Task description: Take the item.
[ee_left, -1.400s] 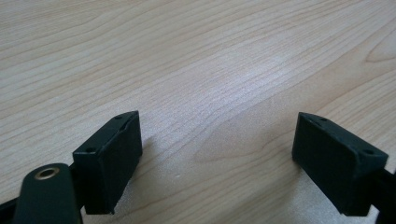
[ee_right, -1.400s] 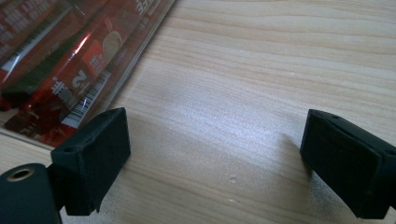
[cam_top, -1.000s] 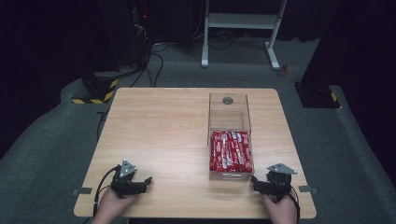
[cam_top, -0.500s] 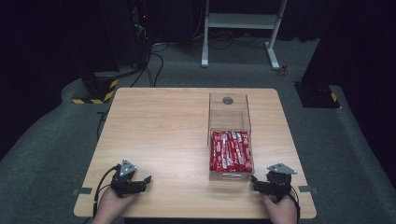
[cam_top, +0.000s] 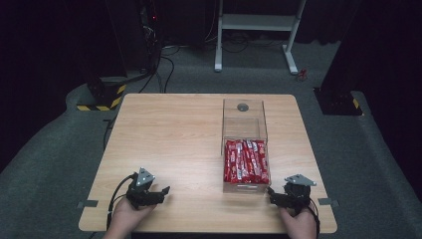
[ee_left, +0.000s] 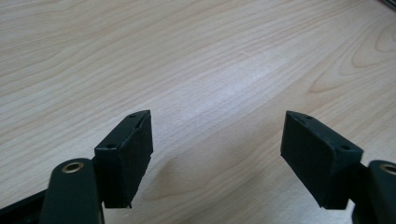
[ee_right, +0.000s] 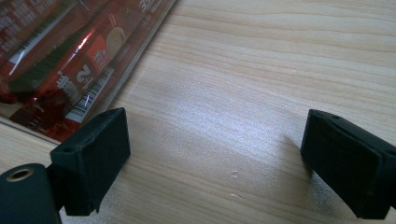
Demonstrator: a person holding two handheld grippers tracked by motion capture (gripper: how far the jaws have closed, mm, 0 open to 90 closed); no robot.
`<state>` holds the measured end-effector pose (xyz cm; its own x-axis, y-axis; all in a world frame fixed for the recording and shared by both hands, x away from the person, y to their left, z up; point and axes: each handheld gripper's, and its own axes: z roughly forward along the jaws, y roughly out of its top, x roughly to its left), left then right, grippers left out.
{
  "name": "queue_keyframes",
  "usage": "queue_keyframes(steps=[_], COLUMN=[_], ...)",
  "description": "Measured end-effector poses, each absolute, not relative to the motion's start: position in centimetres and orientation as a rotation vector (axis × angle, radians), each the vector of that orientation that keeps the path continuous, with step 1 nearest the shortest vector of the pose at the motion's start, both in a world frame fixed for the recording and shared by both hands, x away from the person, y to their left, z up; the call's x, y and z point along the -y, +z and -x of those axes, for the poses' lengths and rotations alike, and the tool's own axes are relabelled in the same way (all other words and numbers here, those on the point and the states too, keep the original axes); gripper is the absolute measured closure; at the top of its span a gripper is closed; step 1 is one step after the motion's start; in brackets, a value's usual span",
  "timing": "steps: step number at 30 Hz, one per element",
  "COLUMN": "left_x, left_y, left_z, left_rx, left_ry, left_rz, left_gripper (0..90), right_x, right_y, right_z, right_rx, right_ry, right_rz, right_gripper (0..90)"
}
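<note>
Two black hand-held grippers rested near the light wooden table's (cam_top: 174,134) front edge in the high view, left gripper (cam_top: 160,191) and right gripper (cam_top: 271,195), a clear plastic box (cam_top: 244,115) of red snack packets (cam_top: 245,160) just beside the right one. Left gripper view: jaws spread wide over bare wood. Right gripper view: jaws likewise spread, empty, red packets (ee_right: 60,60) at upper left.

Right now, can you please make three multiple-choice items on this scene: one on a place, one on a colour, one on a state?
1. Where do the packets lie?
A. In the near part of the clear box
B. On the bare table beside the left tool
C. On the floor

2. What colour are the packets mostly?
A. Blue
B. Red
C. Green

3. How is the right tool?
A. Shut on a packet
B. Shut and empty
C. Open, with nothing between its jaws

Answers: 1 A, the high view shows them packed inside the box at its near end; 2 B, red wrappers show in the high and right gripper views; 3 C, the right gripper view shows bare table between wide-apart jaws.
</note>
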<state>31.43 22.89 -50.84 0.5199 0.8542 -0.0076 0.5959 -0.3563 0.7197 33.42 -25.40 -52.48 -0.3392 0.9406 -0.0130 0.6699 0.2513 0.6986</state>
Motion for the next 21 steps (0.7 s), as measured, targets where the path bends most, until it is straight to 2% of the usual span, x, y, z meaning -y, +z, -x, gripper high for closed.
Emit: queue_keyframes(steps=[13, 21], left_x=[-21.0, -20.0], left_y=[-50.0, -49.8], left_z=[-31.5, -31.6], left_rx=[-1.115, -1.094], left_ry=[0.417, 0.459], left_rz=[-2.066, -2.066], left_gripper=[27.5, 25.9], right_x=[25.4, 25.4], right_y=[-52.5, -52.5], right_z=[-33.4, -33.4], right_rx=[-2.098, -2.098], right_ry=[0.844, 0.843], right_rz=[-1.464, -1.465], right_gripper=[8.2, 8.1])
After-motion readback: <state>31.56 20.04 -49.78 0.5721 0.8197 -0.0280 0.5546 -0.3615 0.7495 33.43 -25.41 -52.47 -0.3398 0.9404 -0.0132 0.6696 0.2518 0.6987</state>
